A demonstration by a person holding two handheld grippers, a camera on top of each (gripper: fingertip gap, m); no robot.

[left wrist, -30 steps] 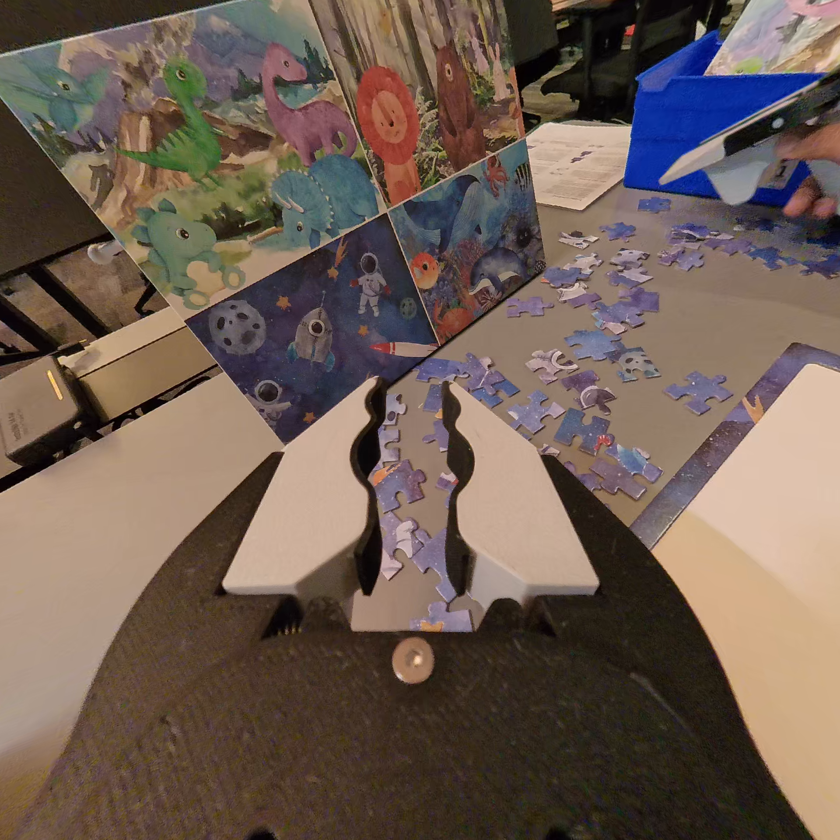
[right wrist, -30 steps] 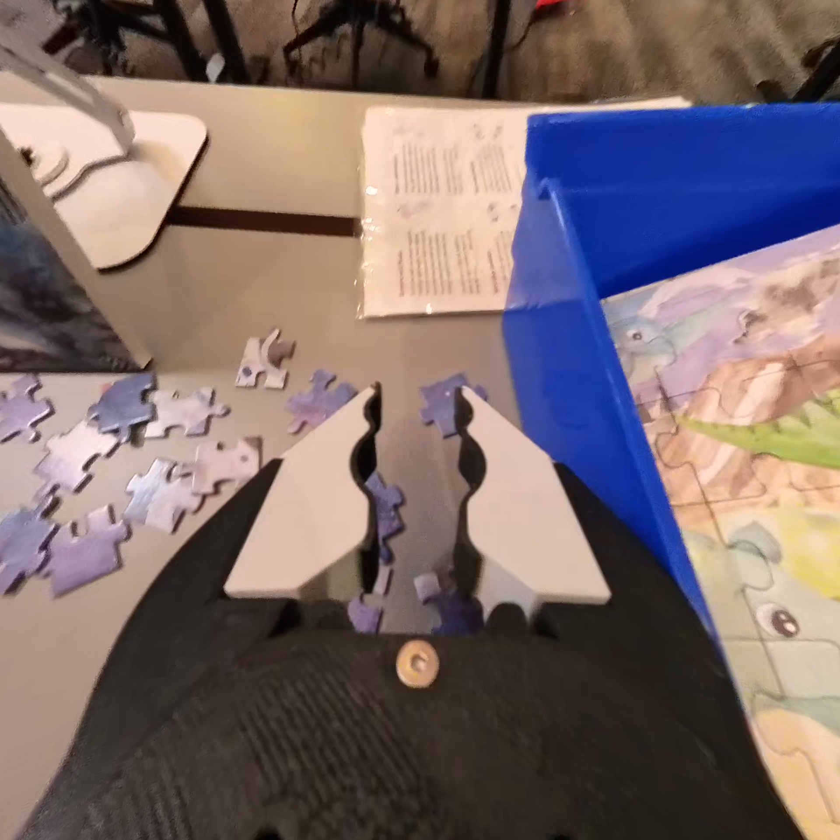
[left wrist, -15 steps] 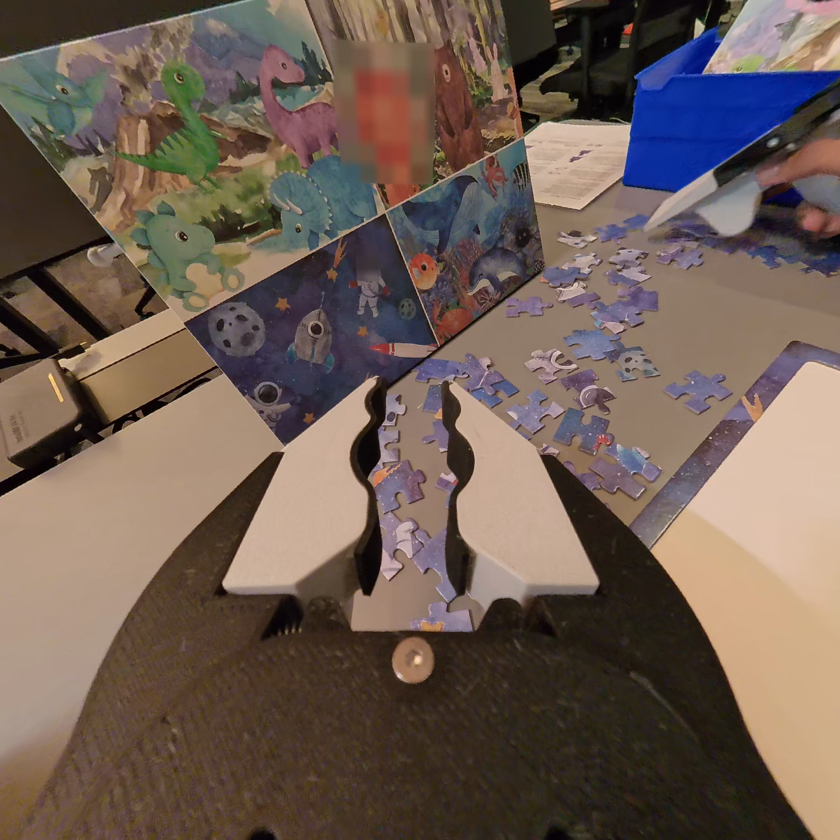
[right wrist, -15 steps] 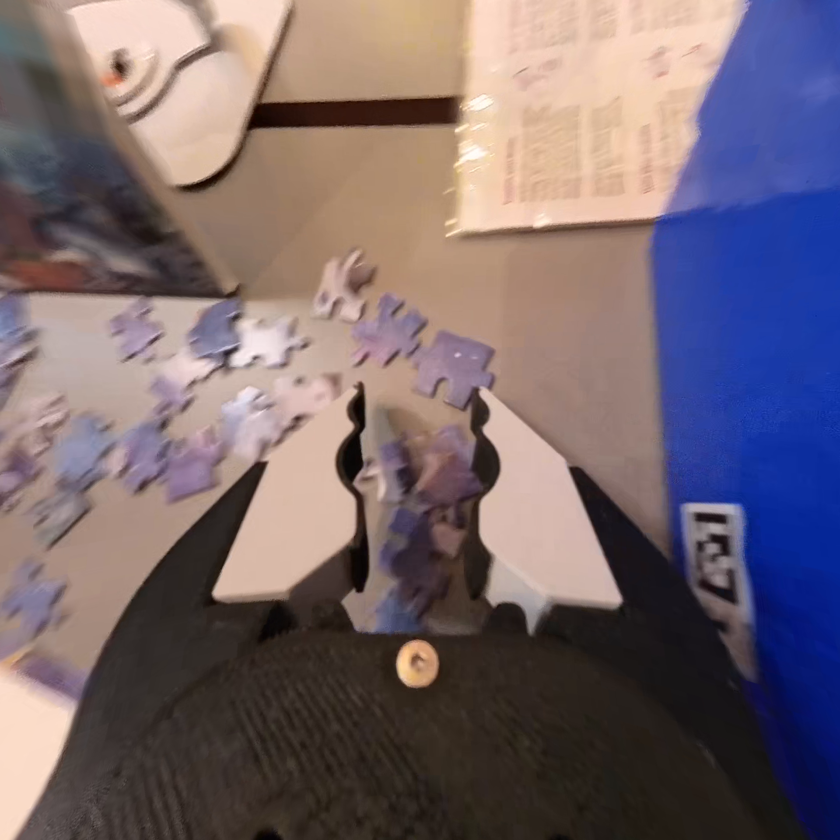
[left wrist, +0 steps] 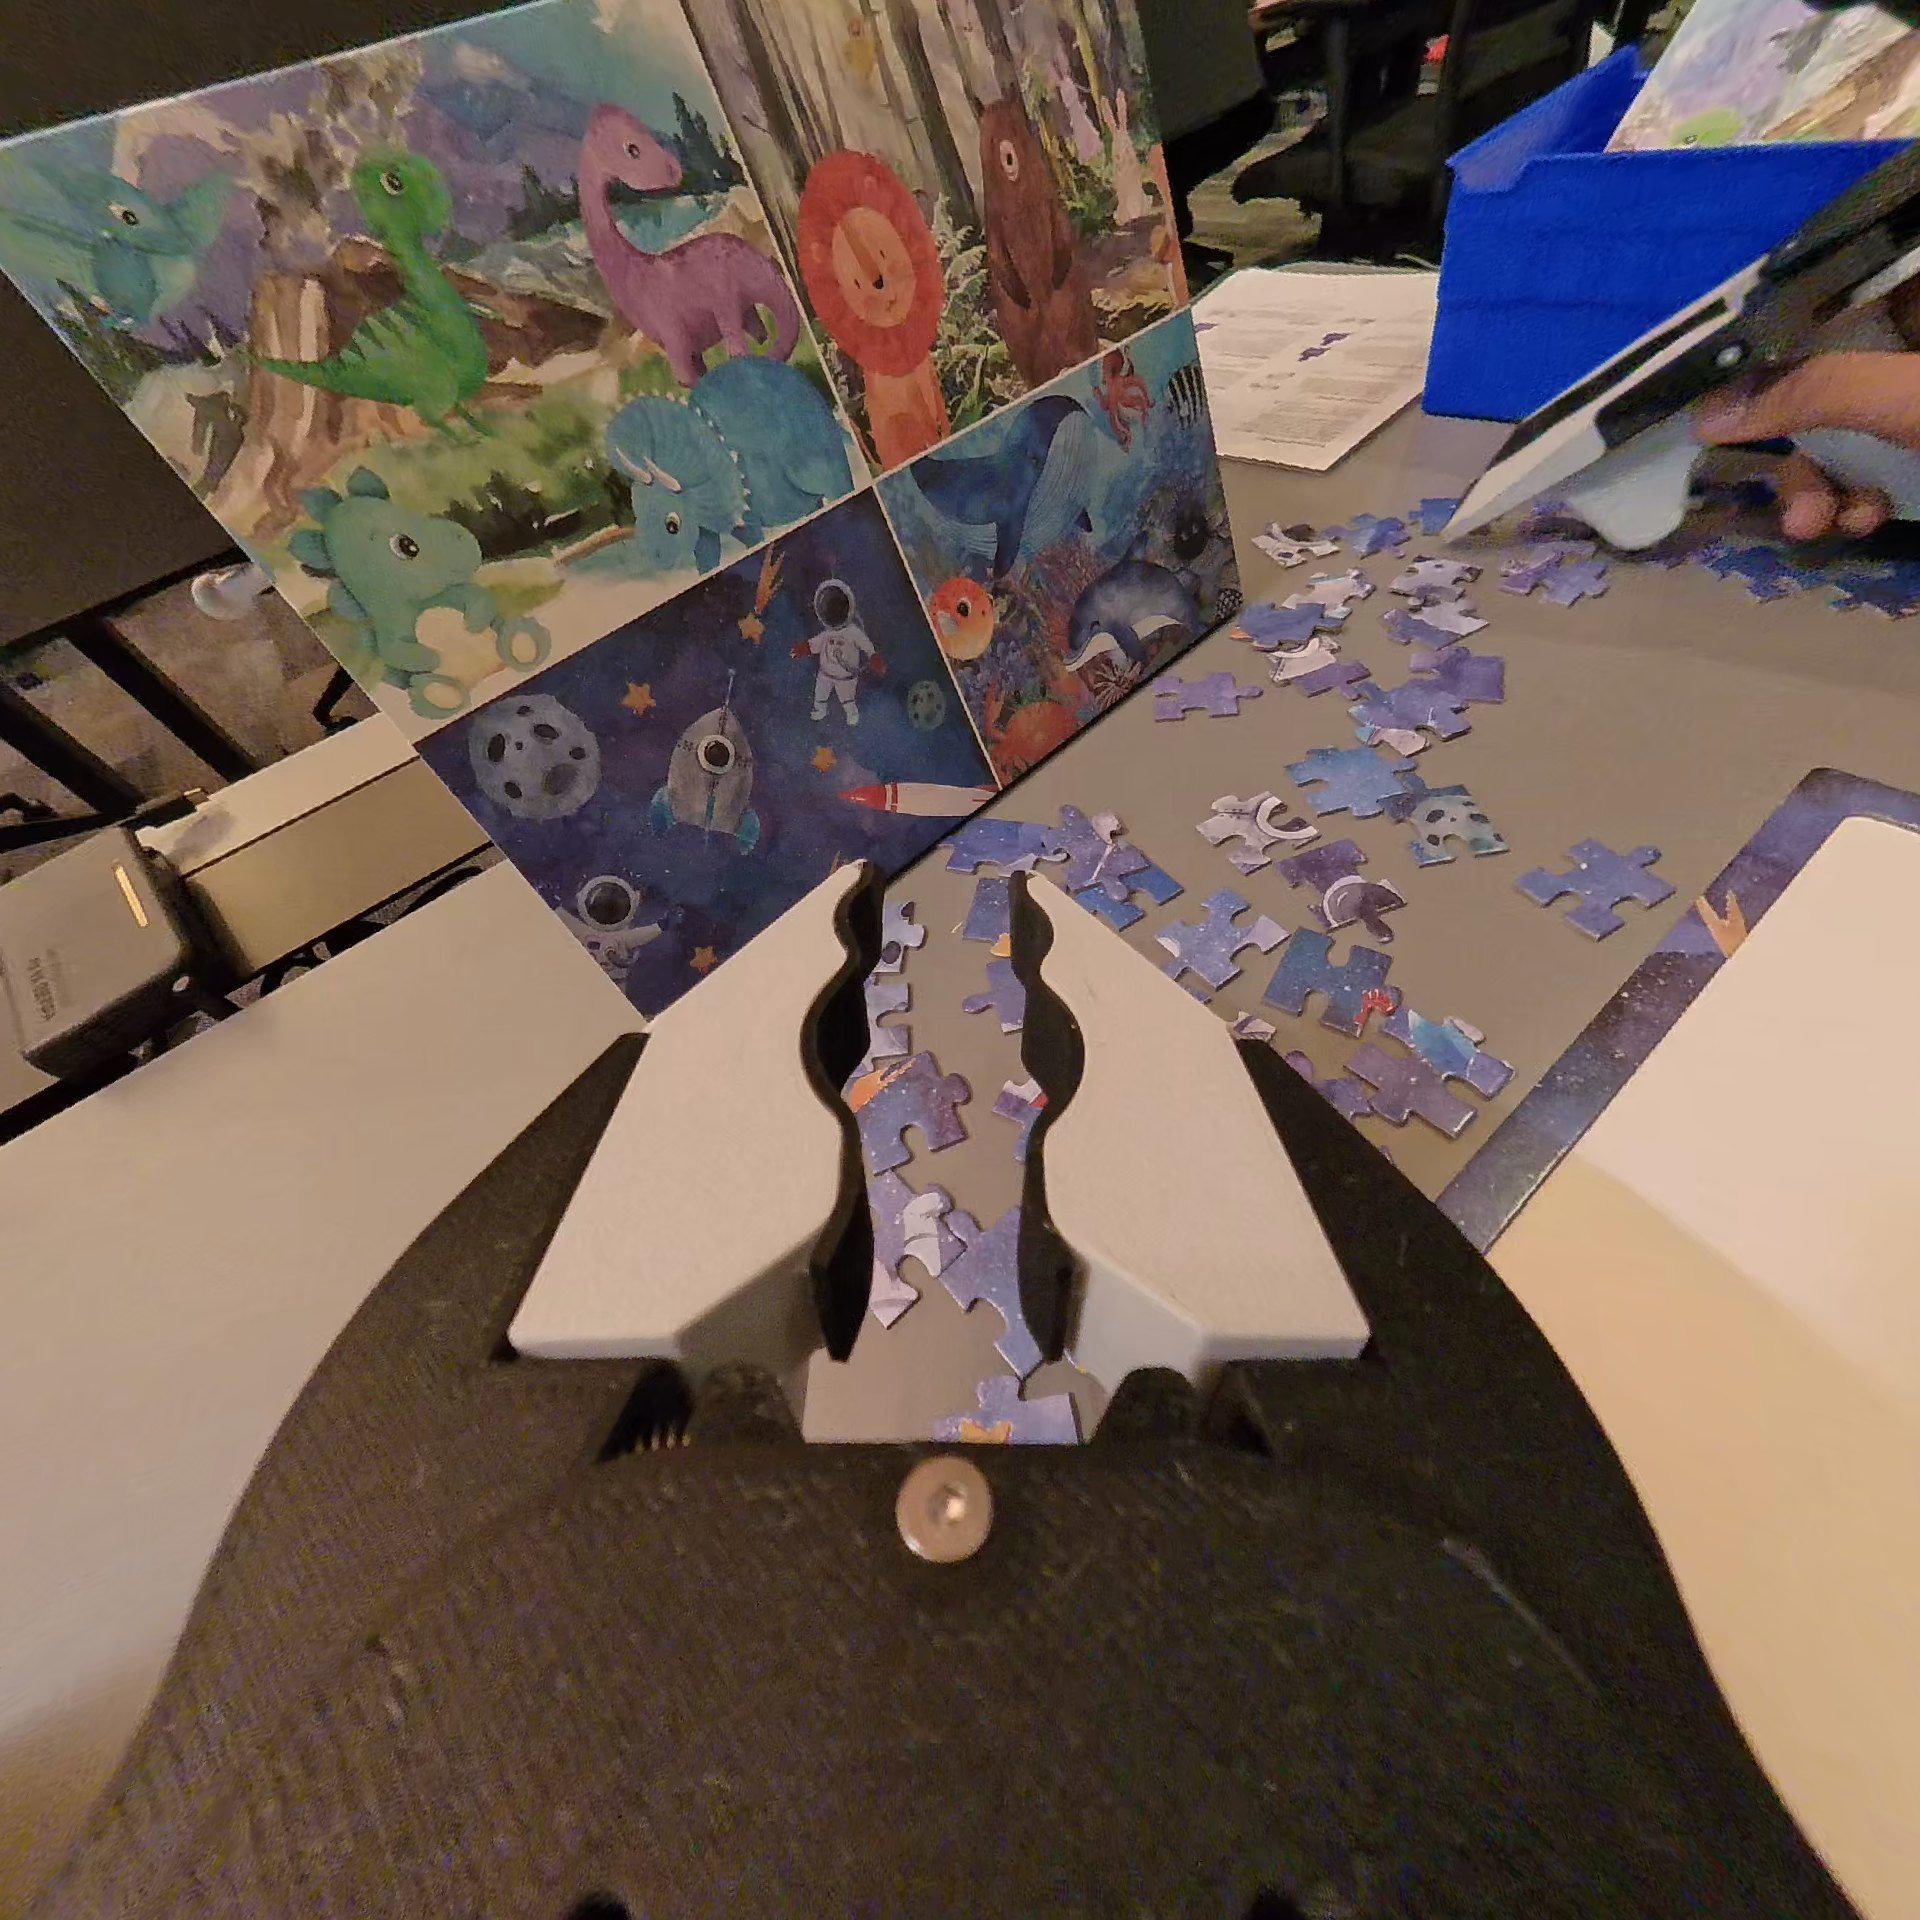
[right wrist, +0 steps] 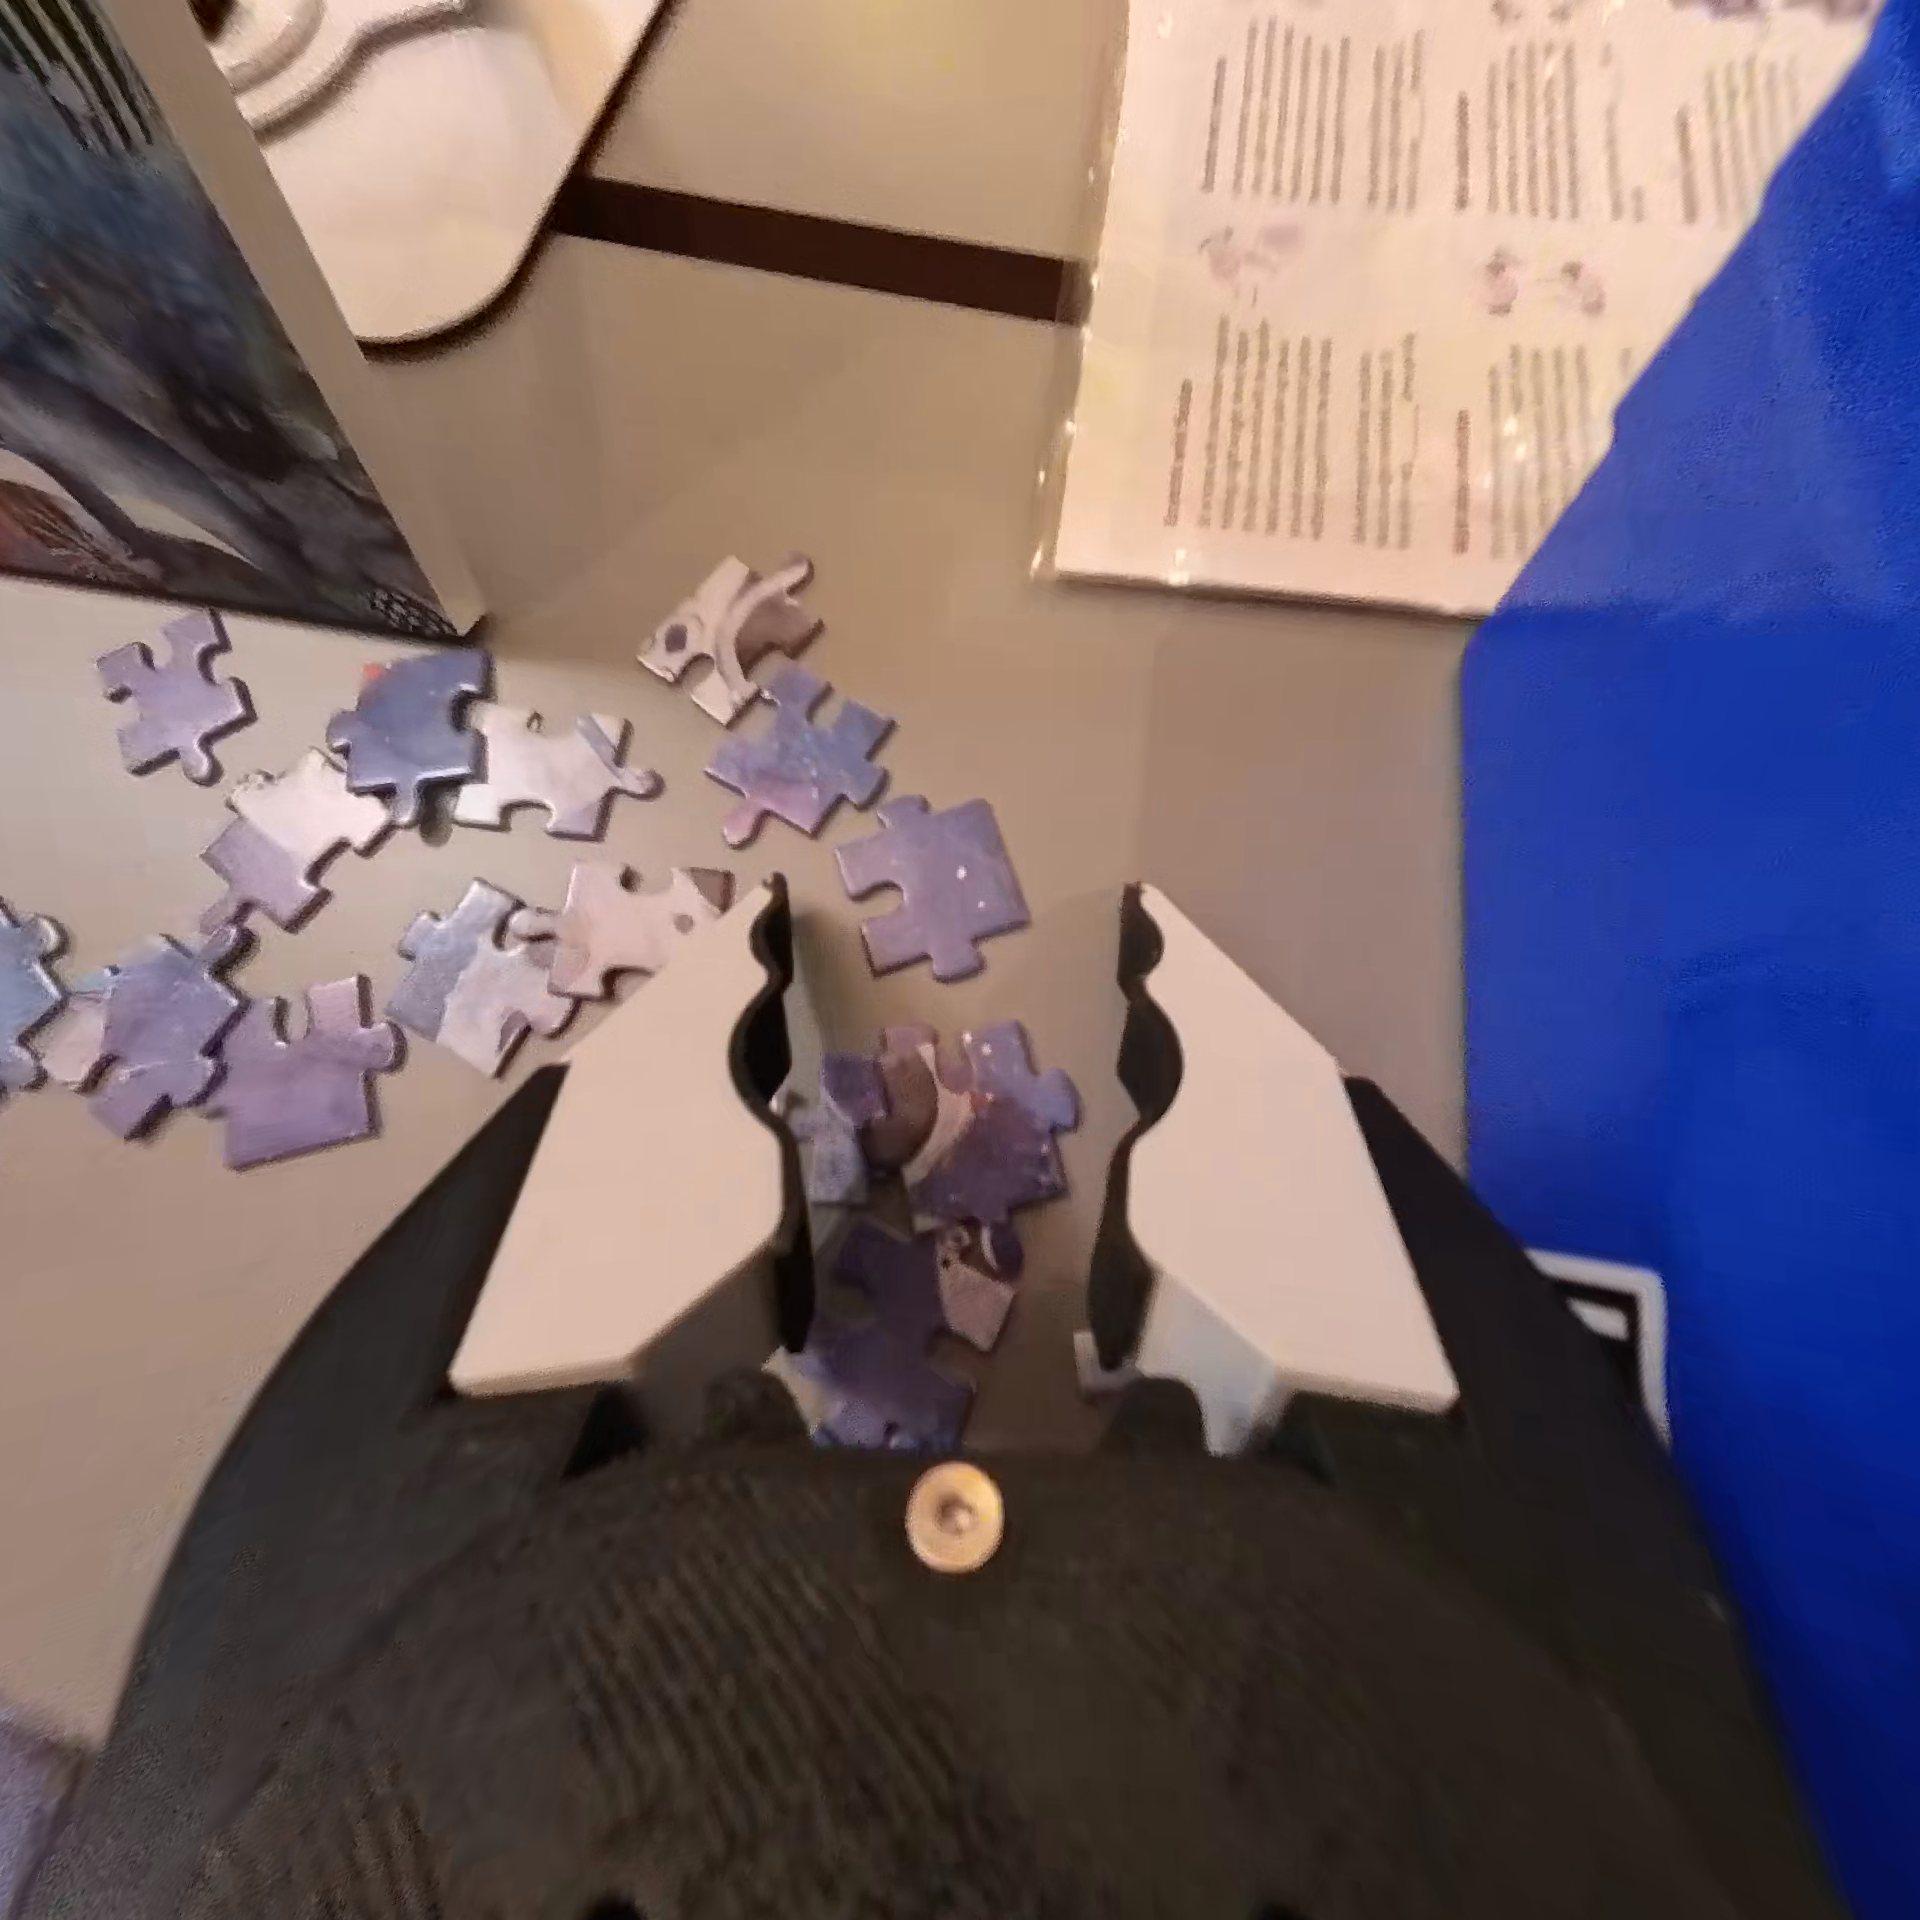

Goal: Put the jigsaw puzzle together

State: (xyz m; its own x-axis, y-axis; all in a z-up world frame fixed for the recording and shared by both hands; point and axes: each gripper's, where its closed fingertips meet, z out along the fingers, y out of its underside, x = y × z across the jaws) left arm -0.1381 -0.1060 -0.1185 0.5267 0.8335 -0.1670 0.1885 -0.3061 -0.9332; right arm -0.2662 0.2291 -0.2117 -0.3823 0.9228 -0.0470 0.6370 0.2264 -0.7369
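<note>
The left tool (left wrist: pixel 943 894) hangs over the grey bench (left wrist: pixel 1662 727) with its two fingers parted by a narrow gap and nothing between them; loose puzzle pieces (left wrist: pixel 1340 821) in blue and purple show through the gap and spread away to the right and ahead. They lie flat, picture side up, turned every which way, so no common long axis can be told. A picture board (left wrist: pixel 665 447) with dinosaur, forest, sea and space panels stands tilted on the bench just ahead of the tool, its lower edge running from near left to far right. At the right edge lies the puzzle frame (left wrist: pixel 1621 1049), a dark starry border around a pale blank field.

The right tool (right wrist: pixel 951 894) is spread wide and low over a small heap of pieces (right wrist: pixel 935 1132), gripping none. One purple piece (right wrist: pixel 940 883) lies flat just beyond the fingertips, its notch toward the left. More pieces (right wrist: pixel 312 873) scatter to the left. A blue bin (right wrist: pixel 1714 831) stands close on the right, and a printed sheet (right wrist: pixel 1382 312) lies ahead. In the left wrist view a hand (left wrist: pixel 1829 436) holds this tool, tips down near the far pieces.
</note>
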